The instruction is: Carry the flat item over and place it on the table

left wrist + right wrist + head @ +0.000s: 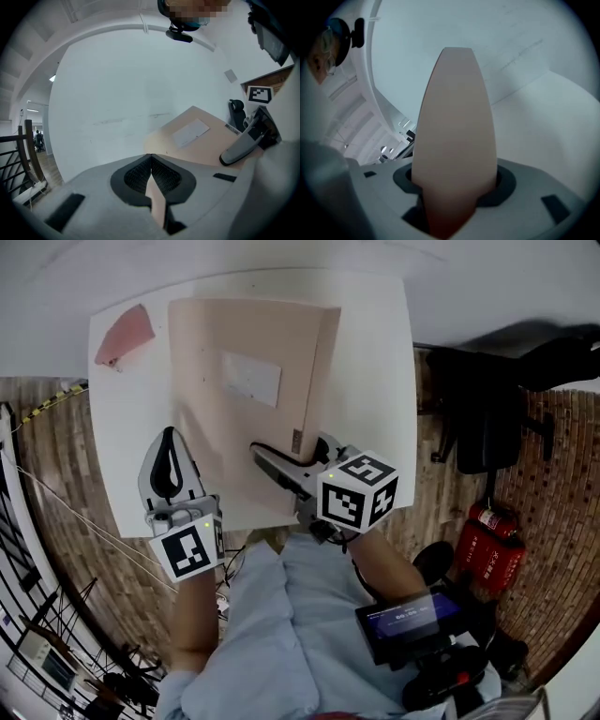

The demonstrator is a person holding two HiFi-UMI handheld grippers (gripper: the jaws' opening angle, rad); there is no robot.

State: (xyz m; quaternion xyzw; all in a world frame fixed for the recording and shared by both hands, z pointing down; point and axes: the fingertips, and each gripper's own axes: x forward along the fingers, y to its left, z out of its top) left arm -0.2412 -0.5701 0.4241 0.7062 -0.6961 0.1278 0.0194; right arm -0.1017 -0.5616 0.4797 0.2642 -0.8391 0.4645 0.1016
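A flat pinkish-beige box [244, 371] with a white label [250, 378] lies over the middle of the white table [375, 381]. My right gripper [258, 454] is shut on its near edge, one grey finger on top of the lid. In the right gripper view the box [454, 126] stands up between the jaws and fills the gap. My left gripper [169, 435] sits over the table just left of the box, its black pads [161, 176] meeting tip to tip. A thin pinkish strip shows behind the tips; I cannot tell what it is. The box [197, 140] shows to its right.
A pink scrap [124, 336] lies at the table's far left corner. Right of the table stand a black chair [487, 418] and red fire extinguishers [489, 545] on a wooden floor. A person's body and a dark screen [412, 620] are close below.
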